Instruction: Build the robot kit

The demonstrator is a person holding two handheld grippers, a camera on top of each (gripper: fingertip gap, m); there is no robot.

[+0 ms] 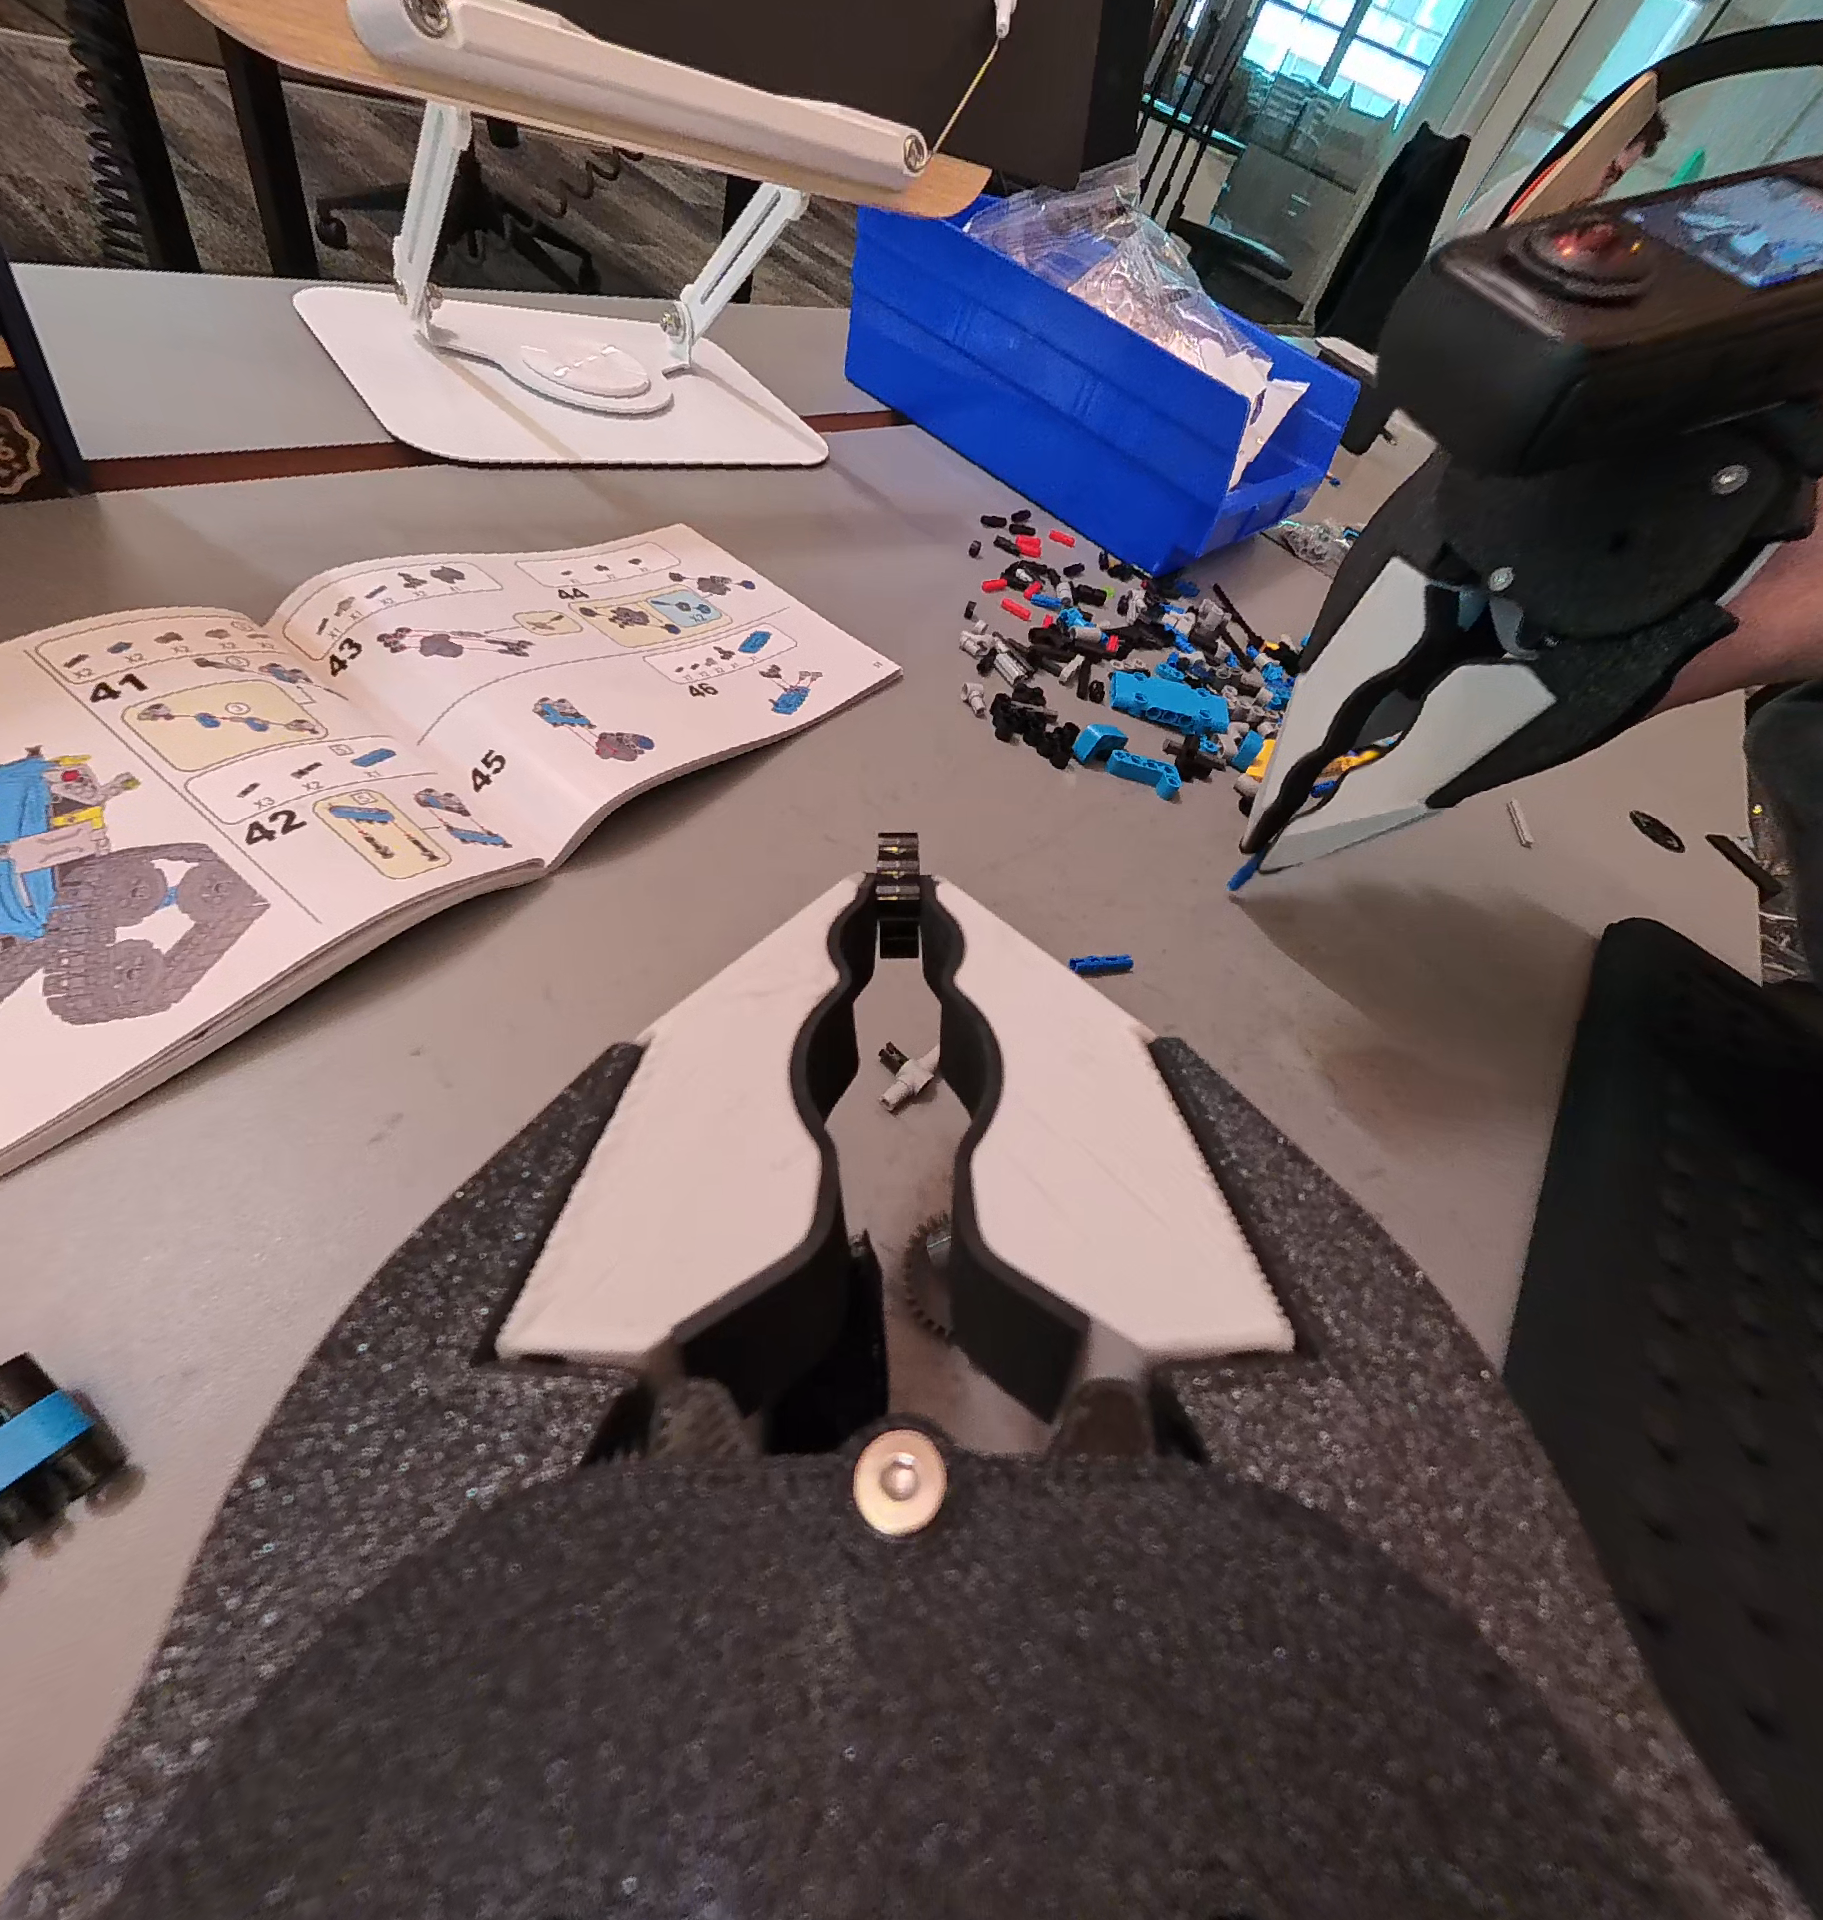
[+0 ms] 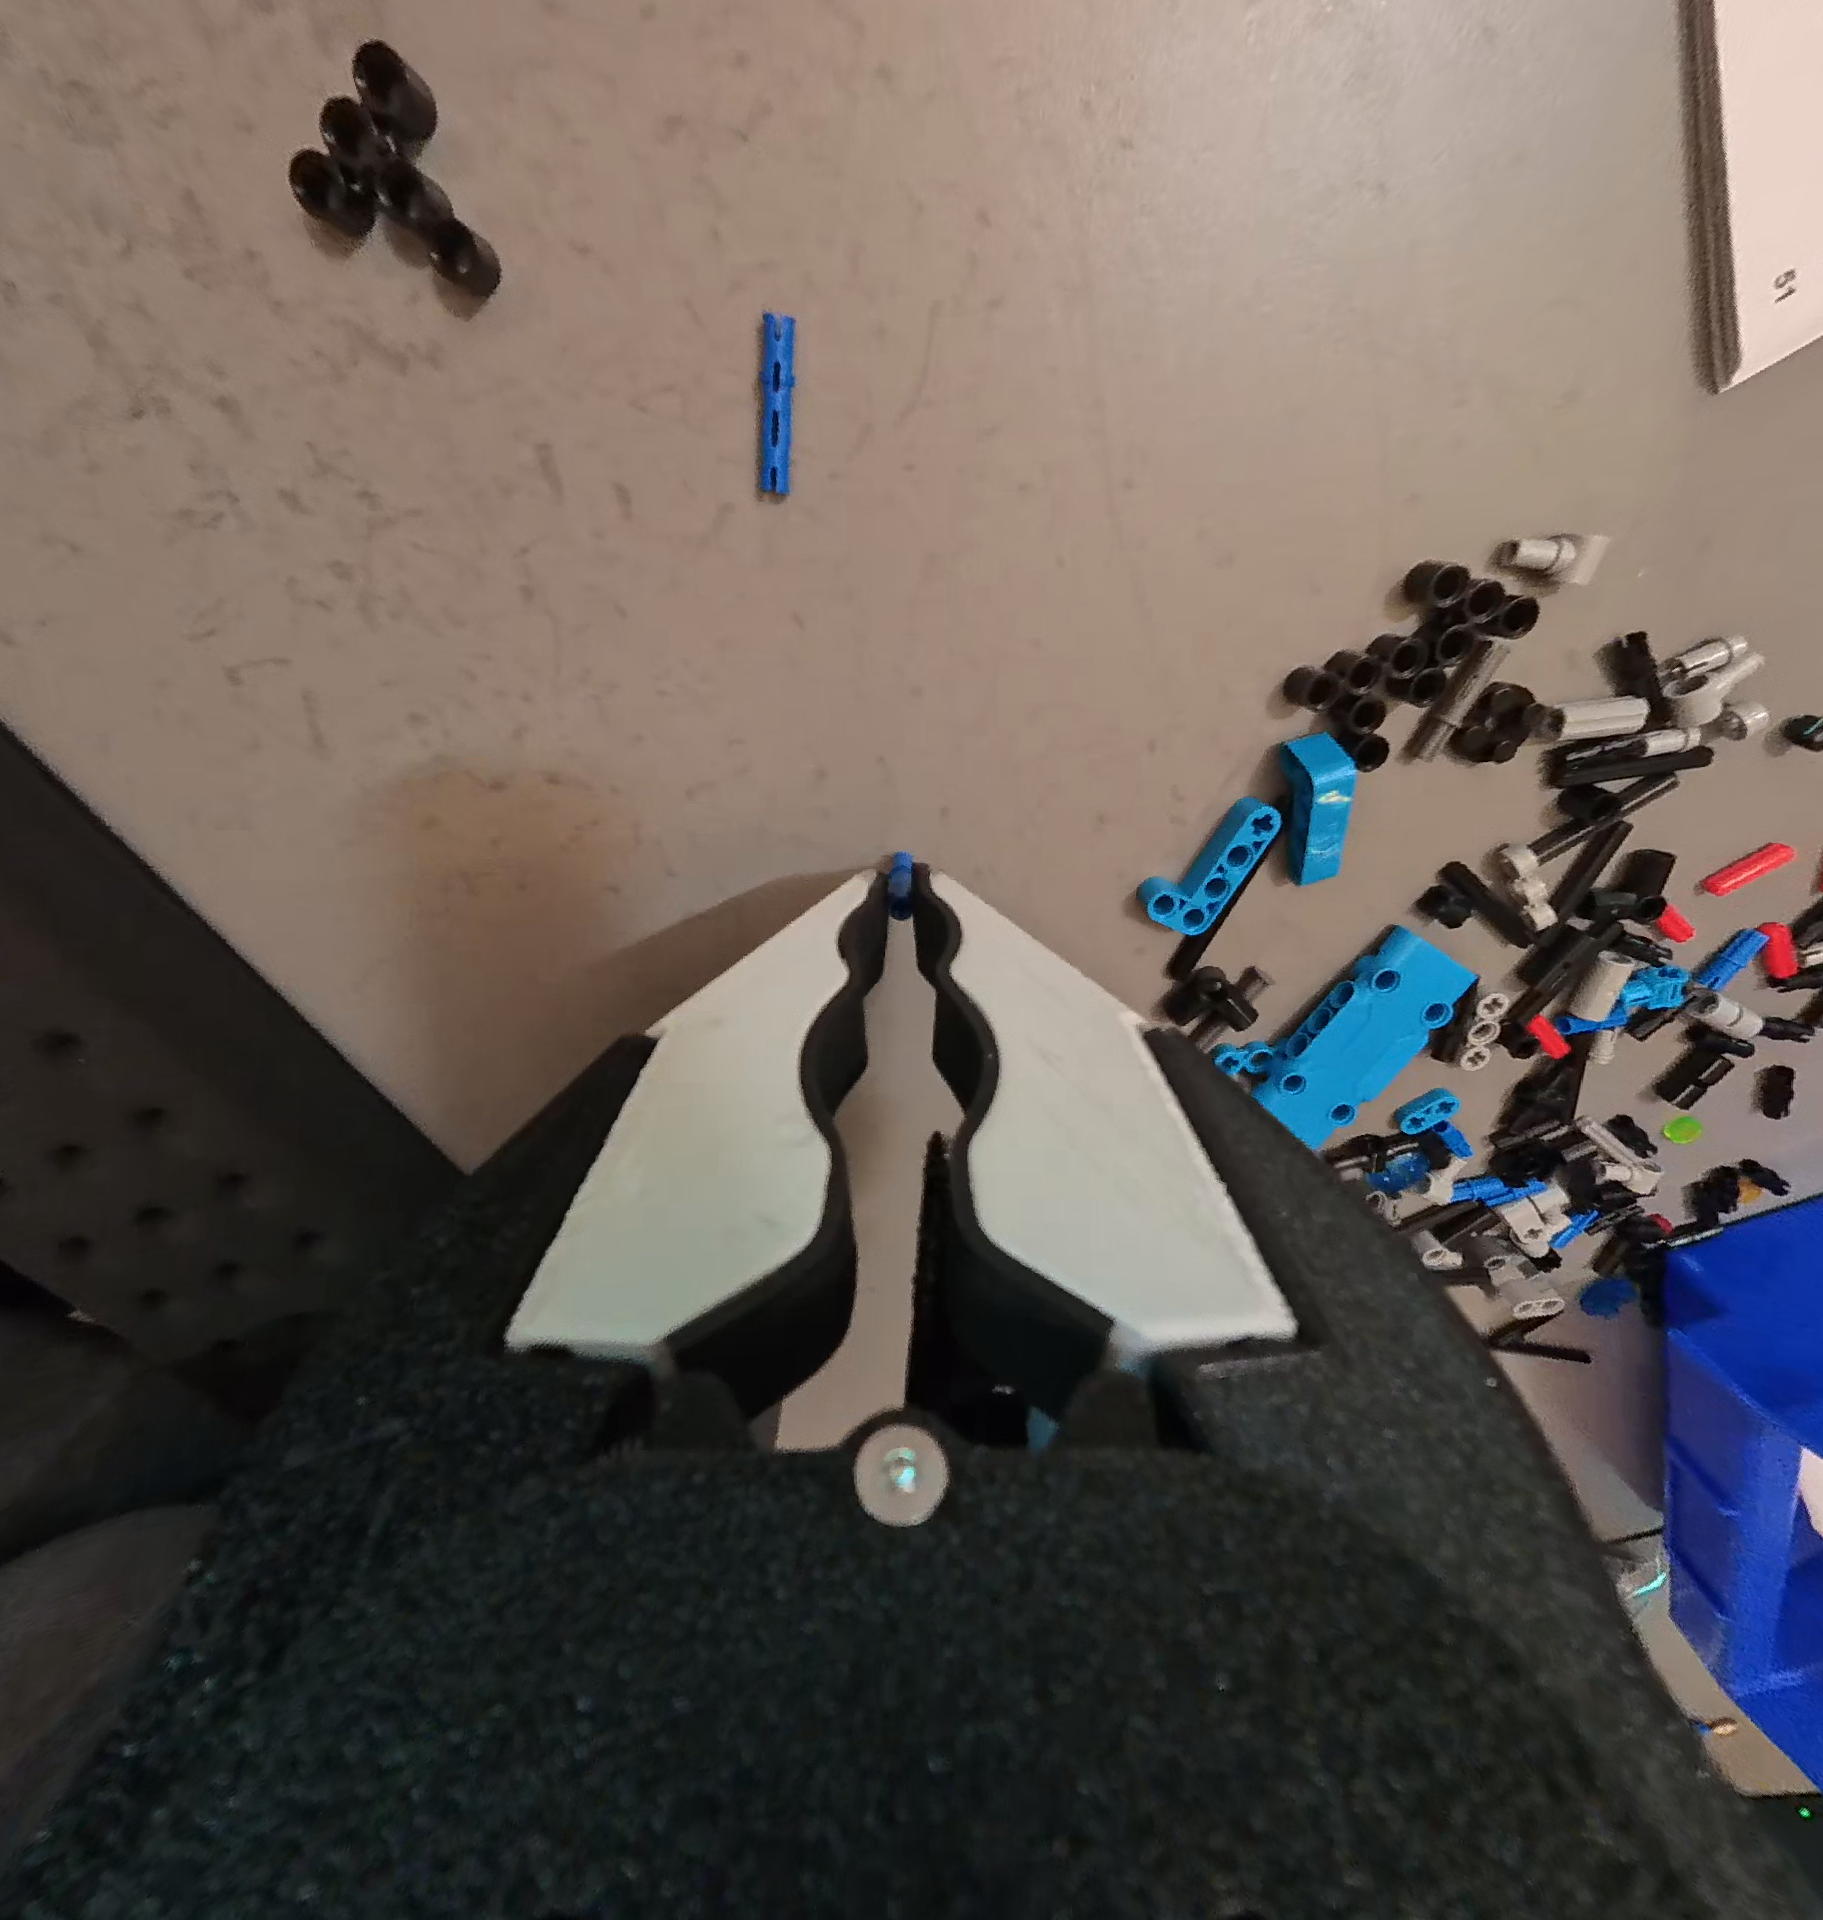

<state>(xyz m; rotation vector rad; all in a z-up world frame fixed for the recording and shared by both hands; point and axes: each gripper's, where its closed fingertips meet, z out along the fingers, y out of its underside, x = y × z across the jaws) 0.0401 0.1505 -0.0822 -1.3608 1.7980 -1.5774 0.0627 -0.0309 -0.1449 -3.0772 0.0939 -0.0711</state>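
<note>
My left gripper (image 1: 896,883) is shut on a small black beam piece (image 1: 896,862) that sticks out past its tips, low over the grey table (image 1: 471,1143). A small grey and black pin (image 1: 907,1075) lies on the table under its jaws. My right gripper (image 2: 899,883) is shut on a short blue pin (image 2: 899,891); in the left wrist view it (image 1: 1262,847) stands at the right, tips down near the table. A longer blue pin (image 2: 777,403) lies loose ahead of it, also in the left wrist view (image 1: 1101,964). A black T-shaped beam (image 2: 393,166) lies farther off.
A pile of black, blue, grey and red parts (image 1: 1125,665) (image 2: 1613,935) lies beside a blue bin (image 1: 1073,384) (image 2: 1759,1455). An open instruction booklet (image 1: 367,748) lies left. A white stand (image 1: 564,384) is behind, a black perforated mat (image 1: 1717,1299) right, a blue-black assembly (image 1: 13,1455) bottom left. The tips of one gripper are about 20 centimetres away from the tips of the other. The blue-black assembly (image 1: 13,1455) is closer to my left gripper, around 15 centimetres from its tips; the right tips are 35 centimetres off.
</note>
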